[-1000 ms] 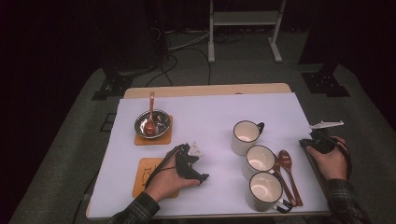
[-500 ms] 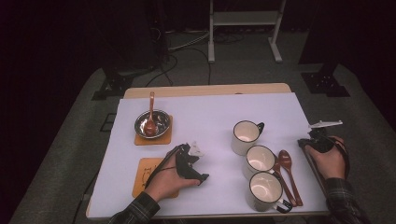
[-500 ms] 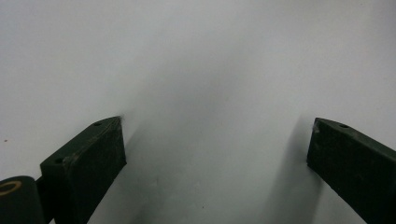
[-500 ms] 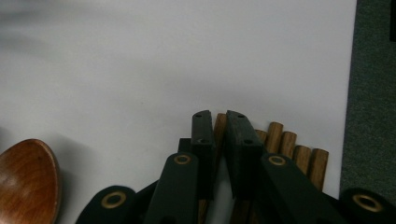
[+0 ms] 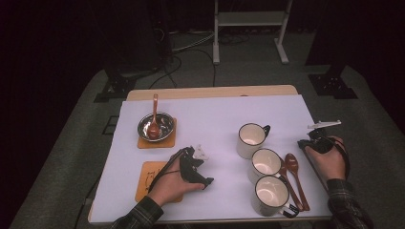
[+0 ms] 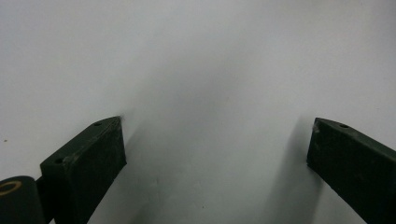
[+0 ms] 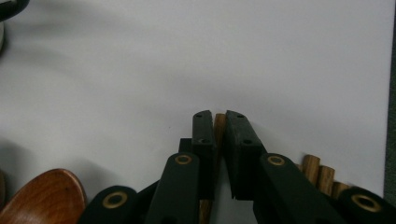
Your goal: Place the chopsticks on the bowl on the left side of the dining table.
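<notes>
Dark room, a white-sheeted counter [image 5: 210,91], and the right tongs clamped on a wooden stick.

From the high view, the left tongs [image 5: 203,167] rested on the sheet well left of the middle mug [image 5: 265,163], seemingly parked clear of the work. The right tongs [image 5: 308,142] sat right of that mug, beyond two wooden spoons [image 5: 292,164], close to the sheet's right edge. In the left gripper view, the left tongs [image 6: 217,144] stood wide apart on bare sheet, nothing between them. In the right gripper view, the right tongs [image 7: 220,116] were pinched together on the wooden stick [image 7: 218,128], probably to lift it; more sticks [image 7: 317,170] lay just beside them. Open sheet stretched ahead, but the edge to the right left little room.
</notes>
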Available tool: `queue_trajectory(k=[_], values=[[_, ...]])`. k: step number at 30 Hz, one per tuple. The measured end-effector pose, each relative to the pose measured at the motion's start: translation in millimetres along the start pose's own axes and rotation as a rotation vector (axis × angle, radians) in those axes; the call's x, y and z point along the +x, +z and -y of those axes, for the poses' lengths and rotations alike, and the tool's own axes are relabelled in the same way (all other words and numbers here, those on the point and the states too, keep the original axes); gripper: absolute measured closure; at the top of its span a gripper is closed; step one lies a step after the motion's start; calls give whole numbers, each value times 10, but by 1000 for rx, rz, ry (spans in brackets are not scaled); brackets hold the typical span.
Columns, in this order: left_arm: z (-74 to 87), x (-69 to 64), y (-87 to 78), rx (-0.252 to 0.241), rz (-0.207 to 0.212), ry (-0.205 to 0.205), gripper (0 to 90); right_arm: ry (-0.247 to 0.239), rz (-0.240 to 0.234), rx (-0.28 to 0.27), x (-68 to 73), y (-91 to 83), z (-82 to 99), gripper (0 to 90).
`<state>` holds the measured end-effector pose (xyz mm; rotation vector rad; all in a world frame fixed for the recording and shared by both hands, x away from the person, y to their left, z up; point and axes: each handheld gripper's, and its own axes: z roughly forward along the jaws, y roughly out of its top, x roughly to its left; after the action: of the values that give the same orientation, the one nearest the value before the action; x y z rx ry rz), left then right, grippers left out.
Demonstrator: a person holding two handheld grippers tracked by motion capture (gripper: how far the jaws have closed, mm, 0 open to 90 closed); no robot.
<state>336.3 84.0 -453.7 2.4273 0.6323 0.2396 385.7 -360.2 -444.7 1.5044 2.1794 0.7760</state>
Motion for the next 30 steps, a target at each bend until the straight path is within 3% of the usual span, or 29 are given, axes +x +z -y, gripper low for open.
queue_trajectory(k=[30], values=[[-1,-3,1,1,0,-5,30,-47,-34,-3,154,264,-324,827]])
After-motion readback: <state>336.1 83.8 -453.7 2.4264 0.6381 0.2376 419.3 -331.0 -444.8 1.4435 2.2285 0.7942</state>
